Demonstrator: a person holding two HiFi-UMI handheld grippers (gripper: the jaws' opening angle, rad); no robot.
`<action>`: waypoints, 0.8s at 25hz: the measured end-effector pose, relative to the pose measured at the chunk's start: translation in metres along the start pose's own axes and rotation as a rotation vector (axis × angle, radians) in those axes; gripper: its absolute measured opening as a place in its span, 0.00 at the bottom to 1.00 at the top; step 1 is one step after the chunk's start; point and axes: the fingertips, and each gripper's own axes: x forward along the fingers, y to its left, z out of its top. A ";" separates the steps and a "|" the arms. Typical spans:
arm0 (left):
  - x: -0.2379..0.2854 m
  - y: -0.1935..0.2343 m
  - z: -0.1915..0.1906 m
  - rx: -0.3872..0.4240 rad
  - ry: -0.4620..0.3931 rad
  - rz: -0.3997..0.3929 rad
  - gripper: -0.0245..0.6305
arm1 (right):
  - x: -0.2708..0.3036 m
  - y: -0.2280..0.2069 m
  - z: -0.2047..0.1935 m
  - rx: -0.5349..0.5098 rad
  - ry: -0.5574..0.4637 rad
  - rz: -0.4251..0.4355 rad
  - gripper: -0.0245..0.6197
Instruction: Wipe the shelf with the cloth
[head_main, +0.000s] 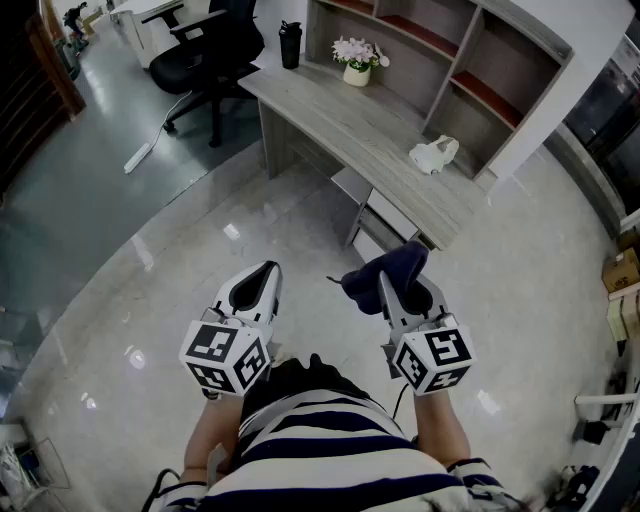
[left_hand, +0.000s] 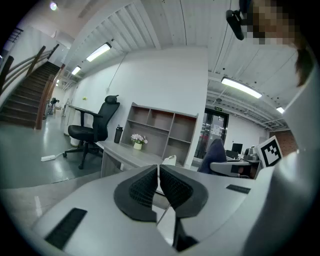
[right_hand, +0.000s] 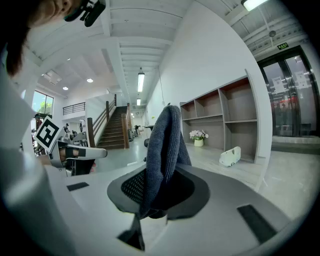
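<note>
My right gripper (head_main: 395, 283) is shut on a dark blue cloth (head_main: 385, 270), which stands up between its jaws (right_hand: 167, 145) in the right gripper view. My left gripper (head_main: 262, 275) is shut with nothing in it; its ribbed pads (left_hand: 150, 185) meet. Both are held over the floor, in front of the person's body and short of the desk. The shelf unit (head_main: 470, 70) with red-brown boards stands on the far side of the grey wooden desk (head_main: 350, 120). The same shelf (left_hand: 160, 127) shows ahead in the left gripper view and at the right (right_hand: 225, 120) in the right gripper view.
On the desk stand a black bottle (head_main: 290, 45), a flower pot (head_main: 357, 60) and a white object (head_main: 435, 155). A black office chair (head_main: 205, 55) is at the desk's left end. Cardboard boxes (head_main: 622, 270) sit at the right edge. Glossy floor lies between me and the desk.
</note>
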 end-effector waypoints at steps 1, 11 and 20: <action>0.000 0.002 0.001 0.007 0.000 0.003 0.08 | 0.002 0.001 0.001 -0.003 -0.002 -0.002 0.18; -0.005 0.031 0.008 0.005 -0.012 -0.004 0.08 | 0.027 0.022 0.003 -0.003 -0.001 0.013 0.18; -0.014 0.077 0.016 0.014 -0.021 0.010 0.08 | 0.071 0.059 0.008 -0.026 0.010 0.043 0.18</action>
